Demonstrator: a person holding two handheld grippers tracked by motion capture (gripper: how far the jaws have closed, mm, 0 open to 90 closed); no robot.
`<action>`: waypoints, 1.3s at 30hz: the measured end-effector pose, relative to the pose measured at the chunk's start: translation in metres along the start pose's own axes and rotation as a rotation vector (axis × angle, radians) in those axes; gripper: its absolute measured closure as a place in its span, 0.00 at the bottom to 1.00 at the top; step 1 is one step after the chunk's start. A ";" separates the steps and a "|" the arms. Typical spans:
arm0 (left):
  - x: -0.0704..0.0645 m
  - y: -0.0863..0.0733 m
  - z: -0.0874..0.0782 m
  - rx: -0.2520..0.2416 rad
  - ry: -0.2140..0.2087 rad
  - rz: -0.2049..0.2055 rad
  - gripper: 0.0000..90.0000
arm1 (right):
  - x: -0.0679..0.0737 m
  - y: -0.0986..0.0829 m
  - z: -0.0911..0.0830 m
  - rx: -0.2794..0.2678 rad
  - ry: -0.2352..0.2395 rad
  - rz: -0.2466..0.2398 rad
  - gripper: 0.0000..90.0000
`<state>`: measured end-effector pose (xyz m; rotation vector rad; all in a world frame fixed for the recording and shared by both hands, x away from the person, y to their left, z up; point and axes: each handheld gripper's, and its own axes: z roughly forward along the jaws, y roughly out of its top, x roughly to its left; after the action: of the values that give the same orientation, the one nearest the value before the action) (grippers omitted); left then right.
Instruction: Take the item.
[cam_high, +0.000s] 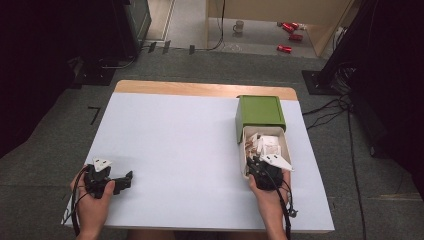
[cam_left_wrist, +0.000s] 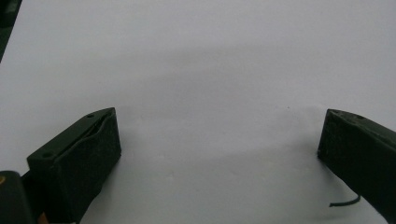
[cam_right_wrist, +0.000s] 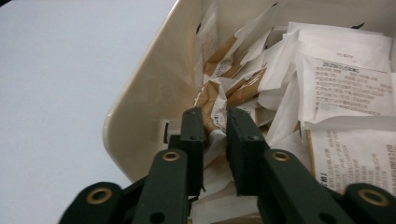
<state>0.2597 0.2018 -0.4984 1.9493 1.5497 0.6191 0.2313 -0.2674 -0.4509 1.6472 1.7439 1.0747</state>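
Right gripper (cam_right_wrist: 215, 122) pinching a packet (cam_right_wrist: 218, 114) inside the cream bin (cam_right_wrist: 140, 107).

My jaws have nearly met on one brown-and-white packet near the bin's near left corner, low in the pile, so I judge it ready to lift; my left gripper (cam_left_wrist: 219, 135) rests wide apart on the white table (cam_left_wrist: 196, 56), well clear.

Even overhead light on the table (cam_high: 190, 150); dark surroundings.
The white tabletop reads bright without glare, while the floor around it falls to near black. In the left gripper view, soft shadows lie on the table and the jaws blur. The high view is low in detail.
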 end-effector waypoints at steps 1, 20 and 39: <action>0.000 0.000 0.000 0.000 0.000 0.000 0.00 | 0.000 0.000 0.000 -0.002 -0.006 0.002 0.90; 0.000 0.000 0.000 -0.001 0.000 0.000 0.00 | -0.006 0.020 -0.022 -0.124 -0.028 0.031 0.96; 0.000 0.000 0.000 -0.001 0.001 0.000 0.00 | 0.009 0.049 -0.034 -0.201 -0.008 0.013 0.96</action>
<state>0.2597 0.2017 -0.4984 1.9484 1.5500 0.6199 0.2313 -0.2678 -0.3904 1.5383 1.5661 1.2060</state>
